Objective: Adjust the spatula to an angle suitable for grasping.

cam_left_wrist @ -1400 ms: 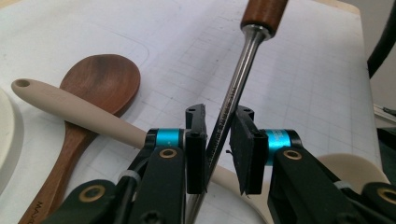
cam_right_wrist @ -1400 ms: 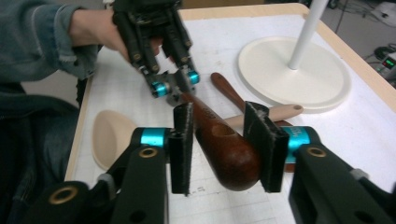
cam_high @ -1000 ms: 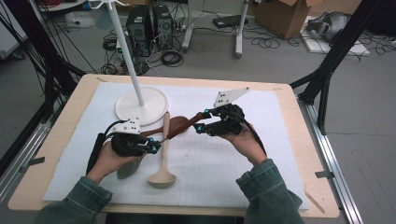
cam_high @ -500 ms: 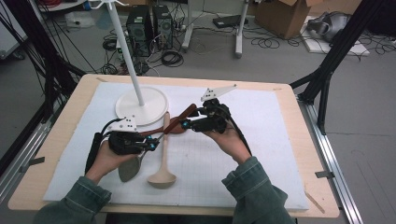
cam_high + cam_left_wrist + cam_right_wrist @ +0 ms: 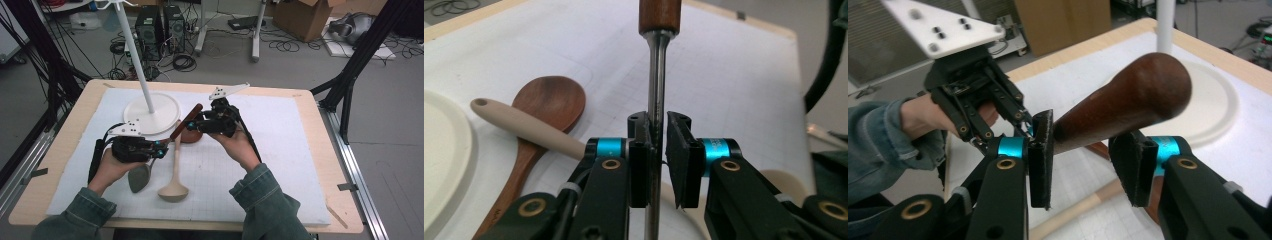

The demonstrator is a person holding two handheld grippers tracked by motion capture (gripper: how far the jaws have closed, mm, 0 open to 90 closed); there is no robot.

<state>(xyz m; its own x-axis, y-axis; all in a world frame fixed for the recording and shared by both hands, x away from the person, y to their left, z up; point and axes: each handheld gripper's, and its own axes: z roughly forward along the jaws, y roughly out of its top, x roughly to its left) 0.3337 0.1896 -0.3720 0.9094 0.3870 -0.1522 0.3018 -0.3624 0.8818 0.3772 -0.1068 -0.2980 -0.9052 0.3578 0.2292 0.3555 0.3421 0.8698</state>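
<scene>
A: High view. Left hand-held gripper (image 5: 159, 150) clamped on metal shank of spatula (image 5: 172, 134), tilted above white surface (image 5: 280, 150). Right hand-held gripper (image 5: 196, 121) at wooden handle end.

B: Left gripper view. Jaws nearly closed, shank (image 5: 655, 100) pinched between pads. Below: beige ladle (image 5: 526, 125) lying across dark wooden spoon (image 5: 549, 102).

A: Right gripper view. Jaws closing, part open around wooden handle (image 5: 1128, 102); one pad touching, other pad apart. No grip yet.

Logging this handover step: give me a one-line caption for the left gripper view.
Left hand-held gripper clamps a metal-shafted utensil above two spoons on the white mat.
</scene>
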